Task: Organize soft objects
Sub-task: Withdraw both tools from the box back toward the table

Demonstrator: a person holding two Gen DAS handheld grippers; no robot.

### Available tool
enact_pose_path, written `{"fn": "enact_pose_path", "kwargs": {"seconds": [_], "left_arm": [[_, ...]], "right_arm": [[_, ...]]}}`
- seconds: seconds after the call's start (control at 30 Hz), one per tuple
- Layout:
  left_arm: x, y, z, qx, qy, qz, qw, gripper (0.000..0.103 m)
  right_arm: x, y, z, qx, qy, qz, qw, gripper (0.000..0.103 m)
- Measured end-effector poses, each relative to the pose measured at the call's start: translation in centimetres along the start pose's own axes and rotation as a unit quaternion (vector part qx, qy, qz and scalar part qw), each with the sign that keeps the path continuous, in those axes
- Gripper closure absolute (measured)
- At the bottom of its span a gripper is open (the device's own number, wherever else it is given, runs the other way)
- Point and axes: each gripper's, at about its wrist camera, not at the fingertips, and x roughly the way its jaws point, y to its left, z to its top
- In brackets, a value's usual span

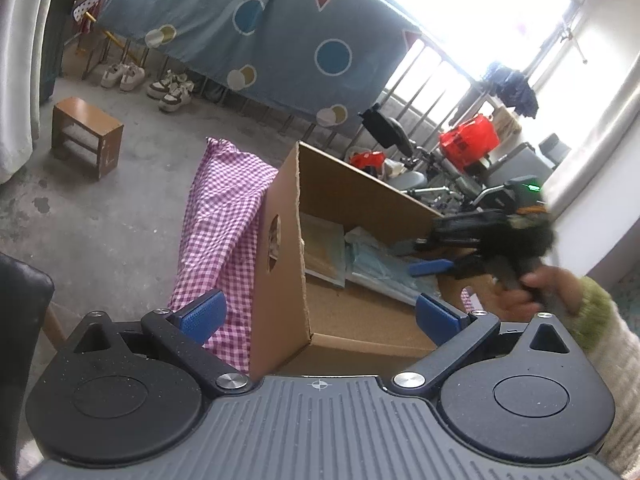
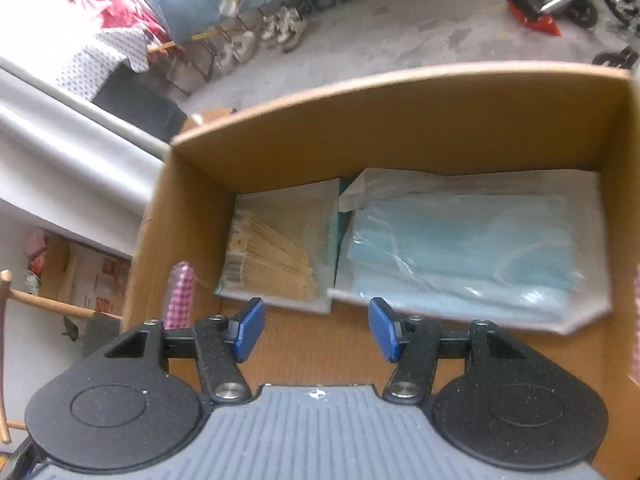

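Left wrist view: left gripper (image 1: 318,314), fingers spread wide, nothing between them, hovers at the near corner of the open brown cardboard box (image 1: 348,200). Pink-and-white checked cloth (image 1: 224,216) hangs outside the box's left wall, apparently still to be packed. Right gripper (image 1: 434,256) reaches over the box.

Right wrist view: right gripper (image 2: 316,330), fingers apart and empty, above the box floor. Clear bag of pale-blue soft items (image 2: 472,248) and clear packet of wooden sticks (image 2: 276,252) already lie inside. Partly done.
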Motion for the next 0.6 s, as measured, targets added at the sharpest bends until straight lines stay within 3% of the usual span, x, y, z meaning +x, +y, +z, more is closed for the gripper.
{"fn": "enact_pose_path", "kwargs": {"seconds": [0.07, 0.17, 0.27, 0.3, 0.37, 0.47, 0.6], "left_arm": [[-0.6, -0.2, -0.3, 0.01, -0.012, -0.008, 0.9999, 0.0], [-1.9, -0.5, -0.9, 0.025, -0.036, -0.023, 0.9988, 0.0], [-3.1, -0.6, -1.6, 0.024, -0.054, -0.042, 0.9974, 0.0], [-3.4, -0.6, -1.8, 0.022, -0.053, -0.048, 0.9972, 0.0], [-3.8, -0.5, -2.3, 0.018, -0.042, -0.064, 0.9969, 0.0], [-3.8, -0.6, -3.5, 0.008, -0.013, -0.078, 0.9968, 0.0], [-3.8, -0.8, -5.2, 0.007, 0.008, -0.05, 0.9987, 0.0]], "right_arm": [[-3.1, 0.4, -2.0, -0.011, -0.031, 0.023, 0.999, 0.042], [-8.6, 1.0, -5.2, -0.035, -0.093, 0.056, 0.993, 0.03], [-14.2, 1.9, -9.5, -0.076, -0.165, 0.065, 0.981, 0.012], [-15.7, 2.2, -11.1, -0.088, -0.189, 0.061, 0.976, 0.002], [-18.3, 2.7, -14.5, -0.112, -0.239, 0.055, 0.963, 0.0], [-20.5, 3.3, -19.0, -0.133, -0.271, 0.017, 0.953, 0.0], [-19.9, 4.3, -24.3, -0.164, -0.303, -0.089, 0.935, 0.0]]}}
